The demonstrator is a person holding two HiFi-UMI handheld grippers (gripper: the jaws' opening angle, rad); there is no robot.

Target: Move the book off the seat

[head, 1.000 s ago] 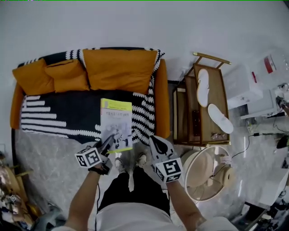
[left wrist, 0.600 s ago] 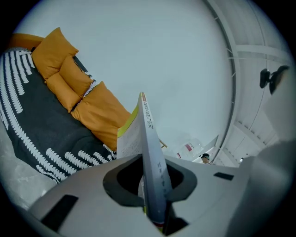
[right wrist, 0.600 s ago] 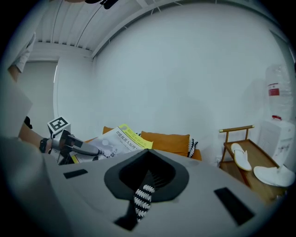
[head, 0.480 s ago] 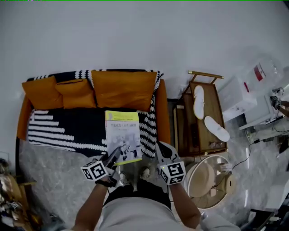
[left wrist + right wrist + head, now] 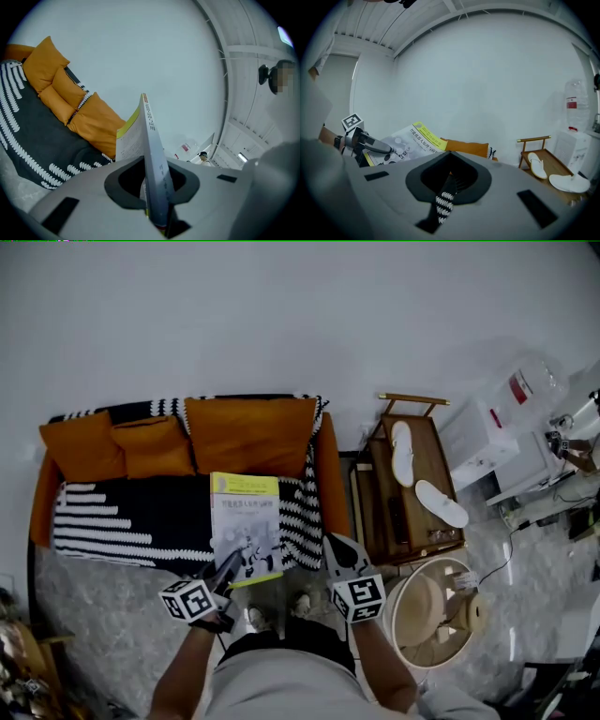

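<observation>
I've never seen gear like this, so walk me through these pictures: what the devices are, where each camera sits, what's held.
A person holds a hand-held gripper in each hand. One picture comes from a head camera looking down; the other two cameras ride on the grippers, looking along their jaws. Below is a sofa with orange cushions and a striped blanket, beside it a wooden rack with white slippers. The left hand-held gripper clamps the book by its near edge, raised above the sofa. The right hand-held gripper holds nothing.

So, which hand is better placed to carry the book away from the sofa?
Left. Its tongs already grip the book by its near edge, above the sofa; the right tongs hold nothing.
</observation>
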